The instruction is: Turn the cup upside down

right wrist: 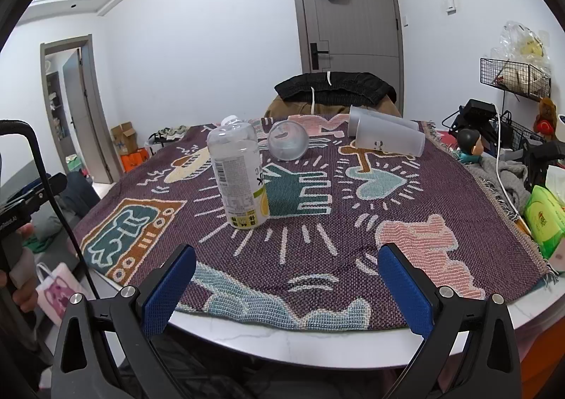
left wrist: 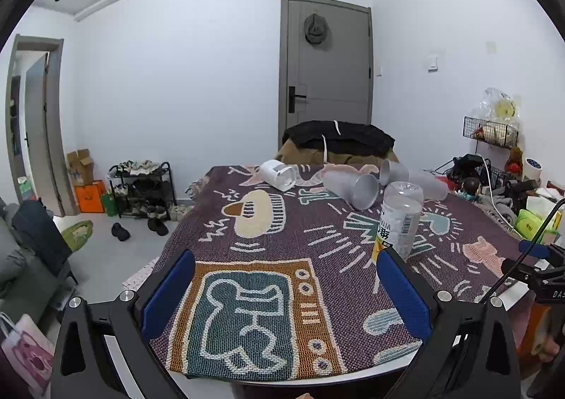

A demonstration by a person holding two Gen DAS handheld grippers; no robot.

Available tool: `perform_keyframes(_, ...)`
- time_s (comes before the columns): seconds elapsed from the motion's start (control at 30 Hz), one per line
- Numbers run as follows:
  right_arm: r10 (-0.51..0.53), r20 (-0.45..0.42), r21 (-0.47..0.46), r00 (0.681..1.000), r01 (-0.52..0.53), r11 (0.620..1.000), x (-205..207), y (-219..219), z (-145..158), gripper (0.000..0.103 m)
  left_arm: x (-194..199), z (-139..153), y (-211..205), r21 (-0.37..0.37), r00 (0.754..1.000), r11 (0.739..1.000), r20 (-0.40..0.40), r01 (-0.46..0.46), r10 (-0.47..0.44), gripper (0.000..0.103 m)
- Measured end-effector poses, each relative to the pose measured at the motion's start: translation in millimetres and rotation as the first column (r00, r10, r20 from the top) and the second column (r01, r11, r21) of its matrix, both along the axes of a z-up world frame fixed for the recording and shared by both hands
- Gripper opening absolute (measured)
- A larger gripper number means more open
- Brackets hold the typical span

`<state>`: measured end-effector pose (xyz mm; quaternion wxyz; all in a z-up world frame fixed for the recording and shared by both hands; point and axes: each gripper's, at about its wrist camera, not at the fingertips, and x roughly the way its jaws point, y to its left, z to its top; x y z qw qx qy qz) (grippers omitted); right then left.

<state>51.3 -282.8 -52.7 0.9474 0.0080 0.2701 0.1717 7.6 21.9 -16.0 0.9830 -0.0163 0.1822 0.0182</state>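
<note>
Several frosted plastic cups lie on their sides at the far end of the table. One cup has its mouth toward me in the left wrist view. Two more cups lie to its right. A white cup lies further left. A clear plastic bottle stands upside down in front of them. My left gripper is open and empty near the table's front left edge. My right gripper is open and empty at the front edge, well short of the cups.
A patterned woven cloth covers the white table. A chair with dark clothes stands behind the table. Green tissue packs, a figurine, cables and a wire basket crowd the right side. A shoe rack stands on the left.
</note>
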Motion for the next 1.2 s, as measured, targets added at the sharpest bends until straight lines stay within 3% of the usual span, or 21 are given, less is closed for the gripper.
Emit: perform_keyframes(1.2,-0.005,0.008,0.002,1.000,0.005,1.000,0.7,-3.3,1.8,0.103,-0.3,3.1,-3.5,0.000,1.000,1.000,0.003,0.003,-0.003,0.103)
